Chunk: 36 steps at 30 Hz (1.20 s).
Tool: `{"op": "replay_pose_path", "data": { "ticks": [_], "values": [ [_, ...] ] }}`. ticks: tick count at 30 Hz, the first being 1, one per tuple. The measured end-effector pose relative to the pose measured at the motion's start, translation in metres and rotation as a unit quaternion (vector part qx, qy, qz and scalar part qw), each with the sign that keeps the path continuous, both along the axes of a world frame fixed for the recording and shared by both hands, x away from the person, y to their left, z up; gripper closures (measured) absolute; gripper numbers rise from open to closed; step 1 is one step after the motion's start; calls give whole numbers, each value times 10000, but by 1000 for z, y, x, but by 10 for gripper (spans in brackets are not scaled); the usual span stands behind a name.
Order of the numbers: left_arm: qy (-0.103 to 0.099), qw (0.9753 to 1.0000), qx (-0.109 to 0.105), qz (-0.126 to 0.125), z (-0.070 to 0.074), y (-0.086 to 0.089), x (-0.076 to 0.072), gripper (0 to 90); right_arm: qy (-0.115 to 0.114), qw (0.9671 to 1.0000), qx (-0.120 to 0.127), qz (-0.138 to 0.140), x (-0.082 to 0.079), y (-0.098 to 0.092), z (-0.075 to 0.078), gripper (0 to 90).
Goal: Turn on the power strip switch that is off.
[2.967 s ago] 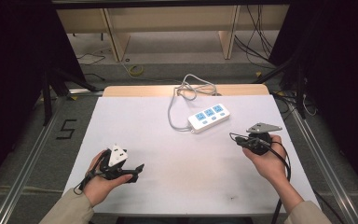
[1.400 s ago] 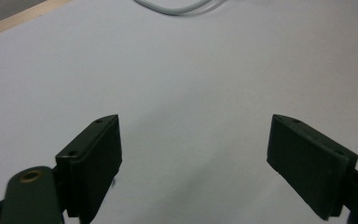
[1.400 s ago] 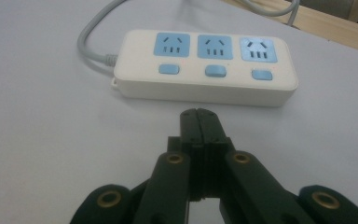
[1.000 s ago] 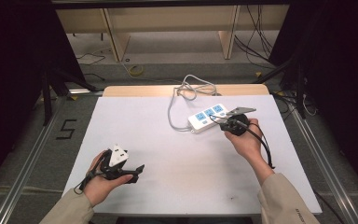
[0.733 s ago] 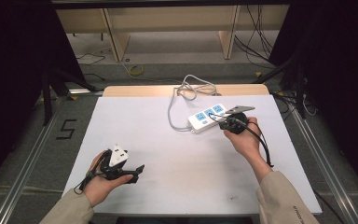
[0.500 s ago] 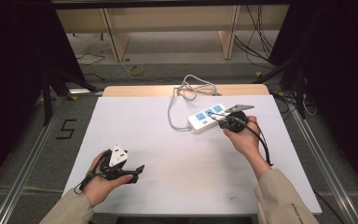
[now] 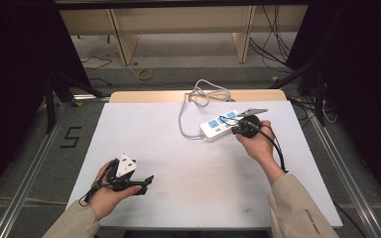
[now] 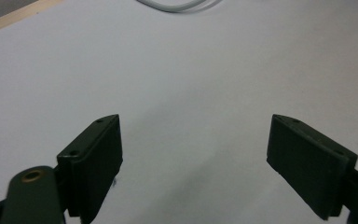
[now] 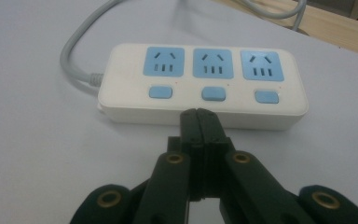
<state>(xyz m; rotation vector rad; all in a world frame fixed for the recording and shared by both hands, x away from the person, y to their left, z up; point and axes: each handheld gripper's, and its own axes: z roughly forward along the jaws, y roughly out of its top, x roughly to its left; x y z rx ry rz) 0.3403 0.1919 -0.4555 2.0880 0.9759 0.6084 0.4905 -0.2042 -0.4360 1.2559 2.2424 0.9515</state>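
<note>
A white power strip with three blue sockets and three blue switches lies at the back middle of the white table. Its grey cable loops toward the far edge. My right gripper is shut with nothing between its jaws, and its tips sit just in front of the strip's near side, below the middle switch. My left gripper rests near the front left, held low over bare table. Its jaws stand wide open with nothing between them.
A piece of the grey cable shows at the top of the left gripper view. The table's wooden far edge sits behind the white sheet. Shelving legs and loose cables lie on the floor beyond.
My right gripper moved from the right side of the table up and left to the power strip, then held there. The left gripper stayed still.
</note>
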Motion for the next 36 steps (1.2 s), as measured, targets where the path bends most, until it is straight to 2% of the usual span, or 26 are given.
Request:
{"op": "replay_pose_path", "data": {
  "ticks": [11, 36],
  "values": [
    [7, 10000, -5, -14, 0, 0, 0, 179, 59, 10000, -60, -23, 9, 3, 3, 900],
    [3, 10000, 0, -33, -1, -1, 0, 179, 164, 9996, -118, -175, 27, 5, -1, 900]
  ]
}}
